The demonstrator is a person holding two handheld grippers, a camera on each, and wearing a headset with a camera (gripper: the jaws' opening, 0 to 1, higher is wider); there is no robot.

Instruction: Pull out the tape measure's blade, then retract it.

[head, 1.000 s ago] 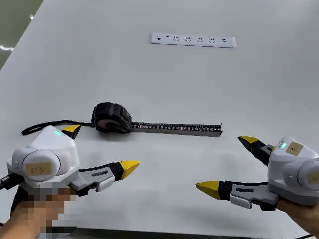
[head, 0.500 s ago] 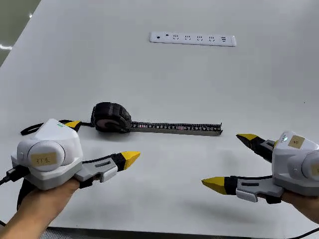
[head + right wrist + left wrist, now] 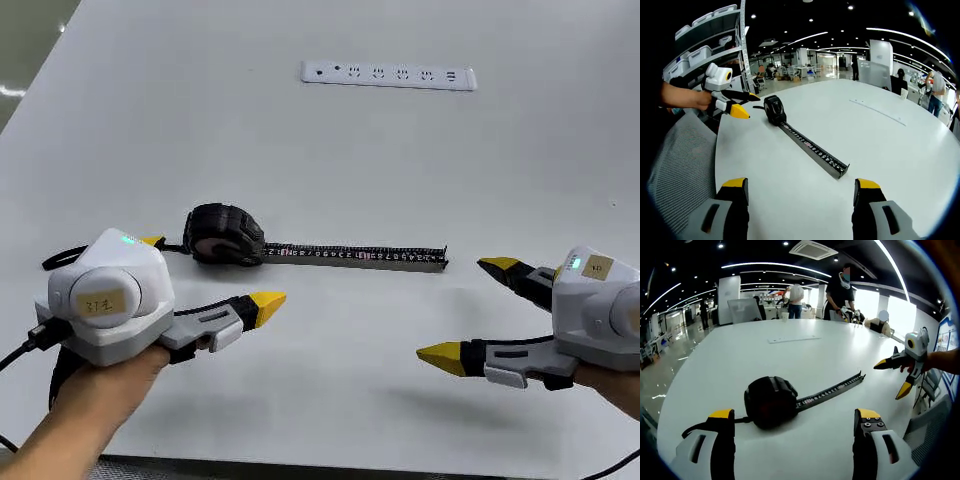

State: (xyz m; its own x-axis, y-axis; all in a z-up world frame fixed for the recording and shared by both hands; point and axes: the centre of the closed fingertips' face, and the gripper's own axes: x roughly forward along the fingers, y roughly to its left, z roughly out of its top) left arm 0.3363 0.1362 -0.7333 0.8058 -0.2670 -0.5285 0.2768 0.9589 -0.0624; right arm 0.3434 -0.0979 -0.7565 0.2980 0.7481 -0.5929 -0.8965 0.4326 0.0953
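A black tape measure [image 3: 224, 236] lies on the white table [image 3: 330, 160], its blade [image 3: 355, 257] pulled out to the right and lying flat, with a black wrist strap [image 3: 85, 255] trailing left. My left gripper [image 3: 208, 270] hovers open in front of the case, which sits ahead of its jaws in the left gripper view [image 3: 771, 401]. My right gripper [image 3: 483, 310] is open to the right of the blade's tip [image 3: 442, 260], holding nothing. In the right gripper view the blade [image 3: 812, 148] runs from the case [image 3: 775, 109] toward the jaws, its hook end [image 3: 840, 170] just ahead.
A white power strip [image 3: 389, 77] lies at the far side of the table. The table's near edge [image 3: 300, 465] runs close below both grippers. People stand at other tables in the background [image 3: 840, 290].
The left gripper has drifted slightly right and up toward the tape case. The right gripper has shifted a little to the right. The tape measure and blade have stayed put.
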